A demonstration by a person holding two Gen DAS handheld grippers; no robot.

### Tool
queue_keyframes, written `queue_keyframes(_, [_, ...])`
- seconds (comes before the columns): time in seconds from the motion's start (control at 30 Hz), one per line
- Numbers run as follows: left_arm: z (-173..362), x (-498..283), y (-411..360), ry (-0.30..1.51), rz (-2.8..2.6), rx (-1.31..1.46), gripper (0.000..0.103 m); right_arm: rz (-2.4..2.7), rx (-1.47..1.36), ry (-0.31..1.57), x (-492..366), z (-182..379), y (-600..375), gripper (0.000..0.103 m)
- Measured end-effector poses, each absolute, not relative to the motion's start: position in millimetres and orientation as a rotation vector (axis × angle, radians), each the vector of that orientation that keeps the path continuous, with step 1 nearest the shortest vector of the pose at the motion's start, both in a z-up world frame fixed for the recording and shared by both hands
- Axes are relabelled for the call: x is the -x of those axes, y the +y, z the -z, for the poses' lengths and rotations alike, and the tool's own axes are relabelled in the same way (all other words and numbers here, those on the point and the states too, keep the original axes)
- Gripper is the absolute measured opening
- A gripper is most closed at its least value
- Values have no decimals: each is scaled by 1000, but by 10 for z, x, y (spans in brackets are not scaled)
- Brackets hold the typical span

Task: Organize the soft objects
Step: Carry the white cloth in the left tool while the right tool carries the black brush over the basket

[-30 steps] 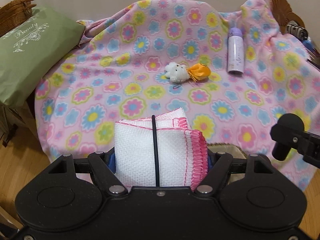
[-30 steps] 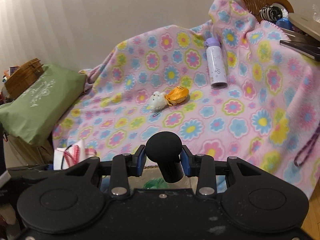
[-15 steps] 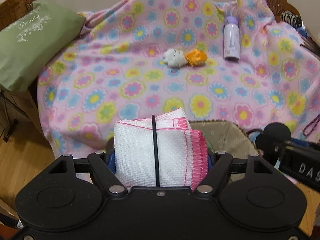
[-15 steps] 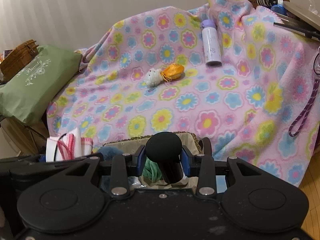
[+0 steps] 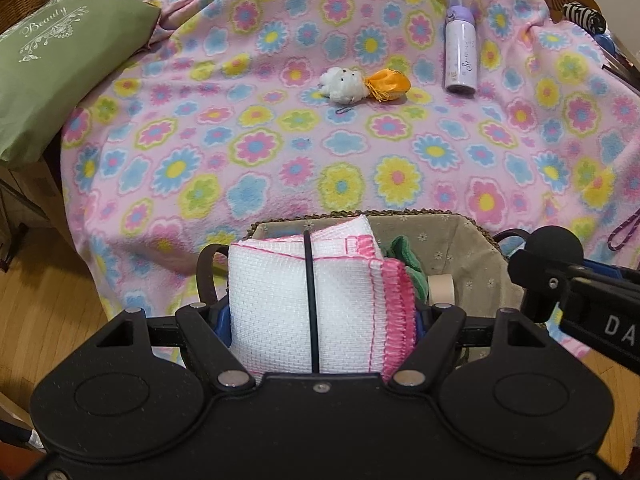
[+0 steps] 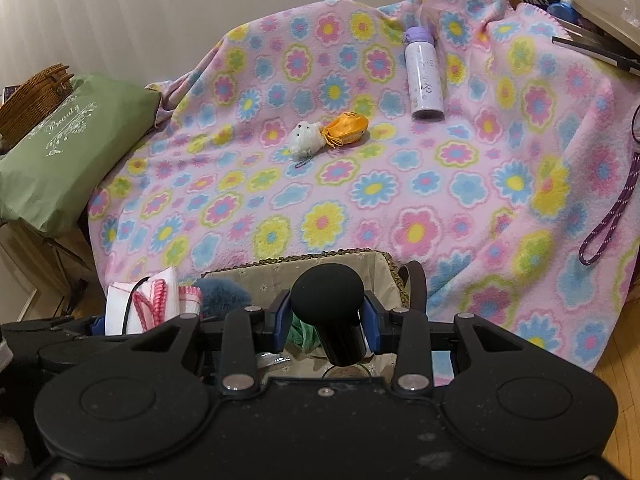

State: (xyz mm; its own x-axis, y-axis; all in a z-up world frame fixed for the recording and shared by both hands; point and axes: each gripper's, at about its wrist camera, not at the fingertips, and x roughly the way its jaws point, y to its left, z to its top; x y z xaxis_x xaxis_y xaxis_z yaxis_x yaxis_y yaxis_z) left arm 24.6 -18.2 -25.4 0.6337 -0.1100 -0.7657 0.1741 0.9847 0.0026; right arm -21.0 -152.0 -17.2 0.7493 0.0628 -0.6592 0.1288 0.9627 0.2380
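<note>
— Right, nearest first: left gripper (image 5: 320, 320) clamped on folded white cloth (image 5: 304, 300), poised just above the basket (image 5: 472, 256). Soft, light, floppy; best pinched across the fold.

— Right gripper (image 6: 326, 320) beside the basket too, closed on a black round-headed tool (image 6: 328, 300). Beyond the basket, plush toy (image 5: 346, 84) lying loose on the blanket (image 5: 240, 140); squashy, easy by its middle.

Soft even light, sharp, fisheye-bowed edges
</note>
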Motion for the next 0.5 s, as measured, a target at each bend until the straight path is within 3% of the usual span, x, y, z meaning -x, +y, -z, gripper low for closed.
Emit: queue_keyframes(0.5, [246, -270, -149, 868, 170, -52, 71, 38, -308, 739, 199, 207, -1563, 36])
